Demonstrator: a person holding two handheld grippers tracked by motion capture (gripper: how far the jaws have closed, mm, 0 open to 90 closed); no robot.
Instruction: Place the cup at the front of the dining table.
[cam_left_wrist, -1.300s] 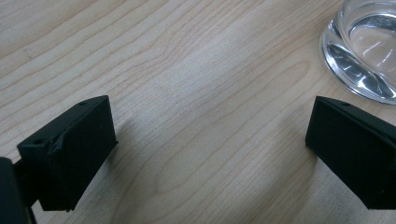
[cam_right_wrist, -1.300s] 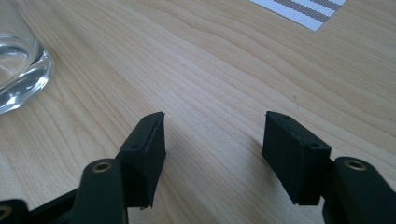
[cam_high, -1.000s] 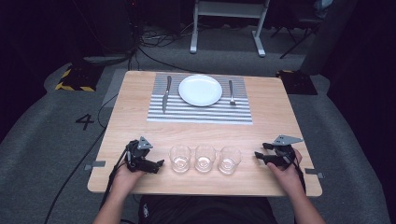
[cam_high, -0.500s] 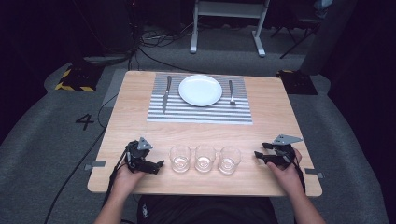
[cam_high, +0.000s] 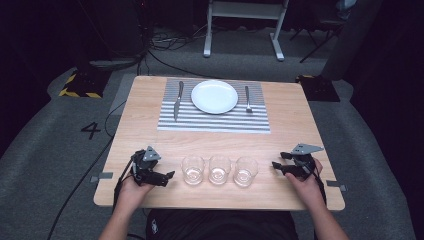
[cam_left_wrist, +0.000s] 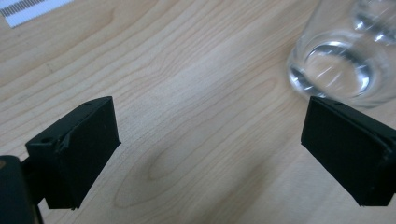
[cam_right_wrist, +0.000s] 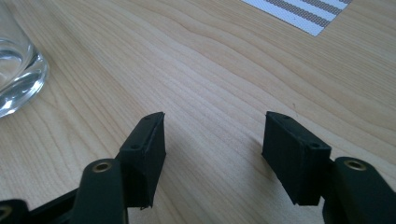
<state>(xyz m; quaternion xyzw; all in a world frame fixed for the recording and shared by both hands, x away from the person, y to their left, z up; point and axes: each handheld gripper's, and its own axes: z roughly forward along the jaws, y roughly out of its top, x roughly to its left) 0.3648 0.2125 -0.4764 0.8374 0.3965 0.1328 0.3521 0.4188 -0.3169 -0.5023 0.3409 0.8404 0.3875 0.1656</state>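
Light wooden surface (cam_high: 300, 120): three clear drinking glasses (cam_high: 220, 170) in a row near the front edge, bare wood between them and the striped grey-and-white placemat (cam_high: 215, 120). Left hand-held gripper (cam_high: 167, 176), jaws wide and empty, just beside the leftmost glass. Right hand-held gripper (cam_high: 276, 165), jaws parted and empty, near the rightmost glass.

Wooden table (cam_high: 140, 120) with striped placemat (cam_high: 215, 120), three glasses (cam_high: 220, 170)

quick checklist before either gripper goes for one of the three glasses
1. Left gripper open, nothing between its jaws: ok.
2. Right gripper open, empty: ok.
3. Three glasses upright in a row between the grippers: ok.
4. Gaps between neighbouring glasses wide enough for a jaw: cannot tell.
5. Placemat setting with plate, knife and fork well behind the glasses: ok.
6. Glasses empty: cannot tell.
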